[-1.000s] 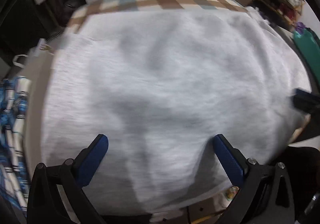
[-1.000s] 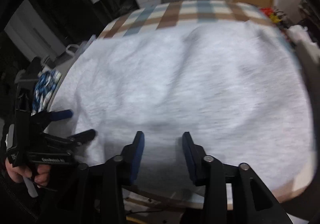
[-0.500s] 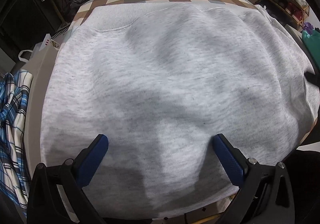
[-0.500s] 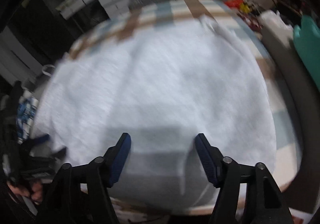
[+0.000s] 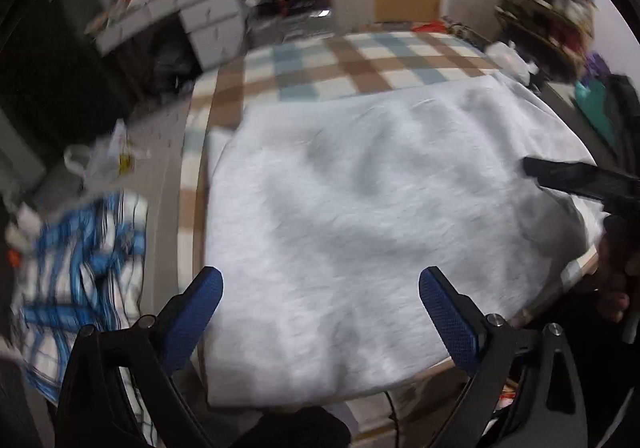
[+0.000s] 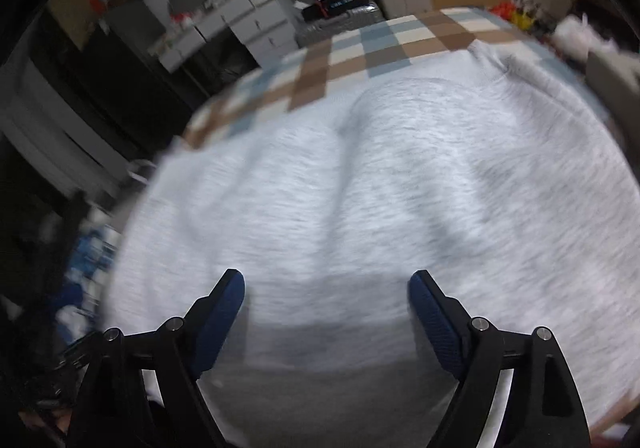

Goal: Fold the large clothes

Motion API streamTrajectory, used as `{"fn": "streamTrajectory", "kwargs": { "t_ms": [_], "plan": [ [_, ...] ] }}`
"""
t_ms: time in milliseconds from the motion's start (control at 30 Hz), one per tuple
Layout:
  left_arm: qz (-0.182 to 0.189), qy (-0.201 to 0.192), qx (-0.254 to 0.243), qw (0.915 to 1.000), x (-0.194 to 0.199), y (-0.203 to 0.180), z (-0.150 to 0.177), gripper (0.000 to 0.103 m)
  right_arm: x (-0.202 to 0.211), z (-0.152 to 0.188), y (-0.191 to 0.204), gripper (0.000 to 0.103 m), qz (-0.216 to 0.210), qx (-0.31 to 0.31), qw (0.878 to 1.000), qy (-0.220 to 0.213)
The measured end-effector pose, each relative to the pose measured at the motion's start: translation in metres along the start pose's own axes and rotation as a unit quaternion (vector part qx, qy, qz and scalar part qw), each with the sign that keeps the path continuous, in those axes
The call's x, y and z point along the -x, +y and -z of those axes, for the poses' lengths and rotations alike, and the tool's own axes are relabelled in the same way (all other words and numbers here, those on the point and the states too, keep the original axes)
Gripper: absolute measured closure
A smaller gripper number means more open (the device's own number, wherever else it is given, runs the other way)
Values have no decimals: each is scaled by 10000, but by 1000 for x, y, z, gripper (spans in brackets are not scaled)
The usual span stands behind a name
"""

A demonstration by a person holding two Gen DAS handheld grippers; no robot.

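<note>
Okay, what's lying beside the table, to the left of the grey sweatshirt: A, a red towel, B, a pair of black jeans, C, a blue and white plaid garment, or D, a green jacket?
C: a blue and white plaid garment lies off the left edge of the table, next to the grey sweatshirt.

no readable text, labels or numbers anywhere, motion blur over both views, far dark box on the dresser shows only an illegible light strip

I see a checked tablecloth on the table, white drawers behind it, a cluttered shelf right, blue plaid cloth left.
</note>
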State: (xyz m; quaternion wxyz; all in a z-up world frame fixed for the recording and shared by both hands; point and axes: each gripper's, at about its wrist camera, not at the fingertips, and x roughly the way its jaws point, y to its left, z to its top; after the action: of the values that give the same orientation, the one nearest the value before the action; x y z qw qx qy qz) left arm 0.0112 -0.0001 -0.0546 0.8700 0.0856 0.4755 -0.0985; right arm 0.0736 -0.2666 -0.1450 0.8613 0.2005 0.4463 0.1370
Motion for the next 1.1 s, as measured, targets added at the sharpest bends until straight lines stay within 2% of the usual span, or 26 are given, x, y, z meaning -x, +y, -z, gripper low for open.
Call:
{"fn": "streamTrajectory", "kwargs": {
  "t_ms": [67, 100, 133, 200, 267, 333, 400, 500, 533, 600, 667, 700, 767, 833, 867, 900, 933, 1000, 1067, 1100],
  "plan": [
    [-109, 497, -44, 9987, -32, 8, 10, 7, 5, -2, -8, 19, -430, -324, 9985, 22],
    [-103, 953, -64, 9954, -61, 13, 20, 7, 6, -5, -7, 19, -525, -353, 9980, 8],
    [0, 1174, -69, 9931, -80, 16, 28, 3, 12, -6, -9, 19, -607, -346, 9975, -35],
    [331, 1221, 260, 9916, -89, 31, 31, 1, 19, -8, -5, 18, -775, -292, 9964, -190],
    [377, 1433, 452, 9879, -89, 41, 26, 2, 24, -8, 0, 17, -971, -244, 9947, -217],
    [268, 1259, 571, 9900, -70, 47, 11, 16, 26, -5, 2, 17, -1051, -276, 9939, -166],
    [465, 936, 566, 9929, -41, 42, -11, 16, 31, 0, -1, 17, -1168, -450, 9920, -139],
    [737, 240, 424, 9961, -6, 15, -51, 14, 39, 3, -4, 17, -1434, -613, 9877, -111],
    [647, 154, 221, 9975, -5, -1, -67, 14, 41, 2, -5, 17, -1450, -629, 9873, -168],
    [679, 268, -88, 9973, -22, -31, -90, 14, 50, 0, -7, 17, -1460, -628, 9866, -357],
    [817, 542, -188, 9950, -46, -49, -102, 14, 62, -1, -8, 17, -1350, -575, 9870, -648],
    [872, 835, -254, 9924, -67, -61, -108, 14, 70, -1, -8, 17, -1243, -475, 9871, -892],
    [765, 1193, -363, 9892, -98, -72, -109, 14, 90, -1, -3, 18, -780, -84, 9850, -1535],
    [327, 1351, -564, 9887, -121, -84, -102, 9, 116, 5, 5, 17, -99, 364, 9685, -2462],
    [196, 1232, -531, 9908, -122, -83, -101, 1, 130, 12, 9, 16, 145, 563, 9506, -3050],
    [193, 1194, -454, 9916, -121, -80, -99, 1, 138, 16, 9, 9, 168, 621, 9402, -3344],
    [236, 1204, -396, 9917, -120, -78, -98, 1, 145, 19, 9, 0, 106, 622, 9319, -3573],
    [293, 1203, -339, 9917, -113, -73, -98, 2, 151, 24, 7, 0, -354, 454, 9257, -3739],
    [513, 1060, -261, 9927, -95, -73, -99, 2, 149, 21, 8, 0, -1101, 325, 9292, -3512],
    [646, 977, -295, 9927, -86, -76, -100, 2, 146, 18, 8, 0, -1594, 220, 9319, -3251]
  ]
}}
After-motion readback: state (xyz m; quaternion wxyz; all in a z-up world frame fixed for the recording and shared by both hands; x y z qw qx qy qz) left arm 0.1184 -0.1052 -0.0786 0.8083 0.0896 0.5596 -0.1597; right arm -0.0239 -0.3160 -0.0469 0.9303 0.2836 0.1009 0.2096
